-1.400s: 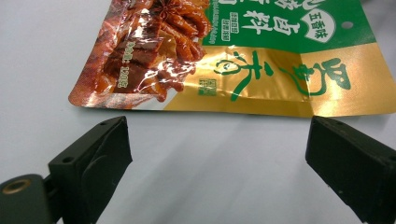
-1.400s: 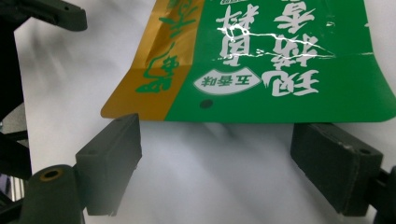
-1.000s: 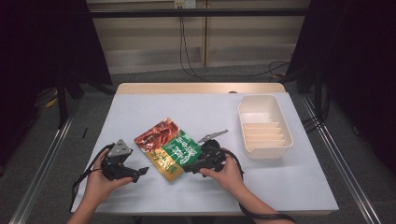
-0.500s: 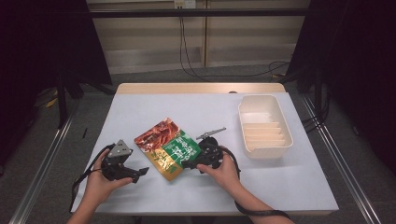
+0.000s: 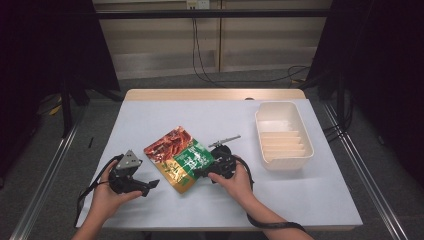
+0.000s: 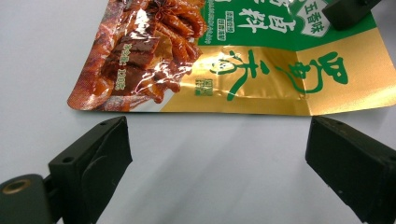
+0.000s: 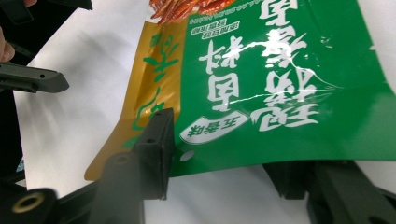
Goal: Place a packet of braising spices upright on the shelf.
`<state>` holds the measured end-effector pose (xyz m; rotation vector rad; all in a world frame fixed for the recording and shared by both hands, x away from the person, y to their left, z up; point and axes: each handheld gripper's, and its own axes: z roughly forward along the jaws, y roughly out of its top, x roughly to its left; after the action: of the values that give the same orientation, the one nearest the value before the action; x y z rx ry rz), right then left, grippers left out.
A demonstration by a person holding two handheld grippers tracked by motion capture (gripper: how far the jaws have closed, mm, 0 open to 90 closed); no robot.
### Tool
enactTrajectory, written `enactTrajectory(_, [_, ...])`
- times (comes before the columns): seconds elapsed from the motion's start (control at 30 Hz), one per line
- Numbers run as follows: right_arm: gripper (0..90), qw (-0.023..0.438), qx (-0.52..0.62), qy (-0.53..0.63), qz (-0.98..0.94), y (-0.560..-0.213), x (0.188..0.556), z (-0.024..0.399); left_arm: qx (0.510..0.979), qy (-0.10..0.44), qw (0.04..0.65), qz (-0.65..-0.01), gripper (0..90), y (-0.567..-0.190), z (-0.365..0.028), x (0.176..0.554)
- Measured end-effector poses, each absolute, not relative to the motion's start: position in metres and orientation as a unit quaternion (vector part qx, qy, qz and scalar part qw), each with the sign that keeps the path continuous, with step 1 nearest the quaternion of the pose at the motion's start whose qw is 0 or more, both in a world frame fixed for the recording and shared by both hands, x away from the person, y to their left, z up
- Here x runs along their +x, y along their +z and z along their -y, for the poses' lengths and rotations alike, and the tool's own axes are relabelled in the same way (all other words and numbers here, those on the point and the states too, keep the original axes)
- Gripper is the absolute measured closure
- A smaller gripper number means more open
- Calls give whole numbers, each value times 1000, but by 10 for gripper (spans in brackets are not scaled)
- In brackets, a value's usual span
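A flat food packet [image 5: 179,159], red, green and gold, lies on the white table. My left gripper [image 5: 150,185] rests on the table to the packet's left, open, with the packet's gold edge [image 6: 233,100] just beyond its fingertips. My right gripper [image 5: 202,171] is at the packet's right side and its jaws have just been closing. In the right gripper view [image 7: 224,154] the packet's green corner [image 7: 280,84] lies between them: one jaw sits over it, the other under its edge, with a gap still showing.
A cream tray [image 5: 261,131] with ribbed dividers stands to the right of the packet. Cables trail from both grippers toward the table's front edge. The left gripper's jaw [image 7: 32,79] shows across the packet from the right one.
The right gripper's jaws have drawn closer together around the packet's right corner. The left gripper and the packet have stayed where they were.
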<state>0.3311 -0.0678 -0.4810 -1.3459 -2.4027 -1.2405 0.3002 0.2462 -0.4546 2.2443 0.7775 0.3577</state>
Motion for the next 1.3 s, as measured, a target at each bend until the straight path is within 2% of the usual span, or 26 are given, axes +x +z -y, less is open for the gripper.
enactTrajectory(0.23, [606, 64, -452, -409, 790, -481, 333, 67, 871, 142, 359, -303, 69, -455, -246, 300])
enactTrajectory(0.3, [661, 62, -457, -406, 789, -480, 335, 69, 872, 144, 355, -303, 68, -454, -246, 300])
enactTrajectory(0.47, [712, 60, -463, -406, 785, -478, 338, 72, 873, 141, 357, -301, 69, -455, -246, 300])
enactTrajectory(0.77, [881, 54, -462, -399, 790, -466, 345, 77, 870, 139, 361, -304, 69, -454, -247, 300])
enactTrajectory(1.3, [900, 56, -443, -360, 819, -425, 361, 77, 870, 140, 362, -304, 69, -453, -248, 300])
